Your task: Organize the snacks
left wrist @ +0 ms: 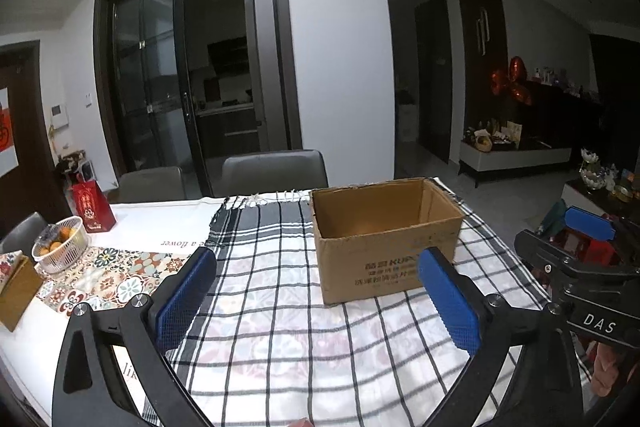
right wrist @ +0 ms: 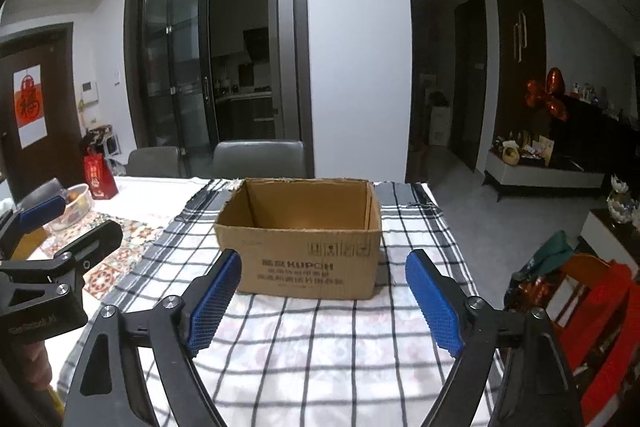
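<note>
Blue ribbed pads line both sets of jaws, and both stand wide apart with nothing between them: the left gripper [left wrist: 320, 293] hangs over the checked cloth [left wrist: 280, 327] with only bare fabric in its gap, and the right gripper [right wrist: 324, 293] does the same a little further along, seen at the right edge of the left wrist view with its far pad raised. Just ahead of both sits the open cardboard box [right wrist: 304, 247], upright on the cloth, flaps cut away; the part of its inside that shows is bare brown card. From the right wrist view it lies straight in front, between the two pads; from the left it sits ahead and to the right. No snack can be made out in either view. Beyond the cloth's left edge the desk [left wrist: 160, 223] carries a patterned tile runner [left wrist: 112, 275], a white wire basket of oranges [left wrist: 60, 245] and a red gift bag [left wrist: 93, 205]. Two grey chairs [right wrist: 258, 157] stand at the far side, before a dark sliding glass door [right wrist: 216, 59]
</note>
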Demonstrator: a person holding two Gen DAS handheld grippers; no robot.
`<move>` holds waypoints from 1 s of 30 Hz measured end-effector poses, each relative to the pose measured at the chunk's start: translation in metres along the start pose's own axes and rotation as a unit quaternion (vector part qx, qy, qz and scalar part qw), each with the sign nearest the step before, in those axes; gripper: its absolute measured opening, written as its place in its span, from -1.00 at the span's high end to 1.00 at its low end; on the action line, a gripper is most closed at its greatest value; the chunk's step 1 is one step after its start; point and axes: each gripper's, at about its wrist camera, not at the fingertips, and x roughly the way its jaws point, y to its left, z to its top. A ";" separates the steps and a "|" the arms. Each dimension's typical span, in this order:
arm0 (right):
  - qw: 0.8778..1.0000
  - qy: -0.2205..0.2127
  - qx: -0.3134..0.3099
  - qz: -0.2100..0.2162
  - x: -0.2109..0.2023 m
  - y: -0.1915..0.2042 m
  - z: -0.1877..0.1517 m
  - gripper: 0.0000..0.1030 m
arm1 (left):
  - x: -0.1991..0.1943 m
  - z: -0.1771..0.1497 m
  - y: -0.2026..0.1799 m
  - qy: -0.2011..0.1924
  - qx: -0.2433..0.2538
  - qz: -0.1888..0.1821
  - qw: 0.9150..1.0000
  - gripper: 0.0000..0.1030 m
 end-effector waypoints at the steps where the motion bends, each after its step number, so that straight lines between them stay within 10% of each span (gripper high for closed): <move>1: 1.000 -0.003 0.001 -0.002 -0.009 0.000 -0.003 -0.65 | -0.007 -0.002 0.000 -0.002 0.000 -0.002 1.000 -0.99; 30: 0.999 -0.033 0.014 -0.004 -0.088 0.000 -0.034 -0.69 | -0.081 -0.028 -0.009 -0.017 -0.003 -0.002 1.000 -1.00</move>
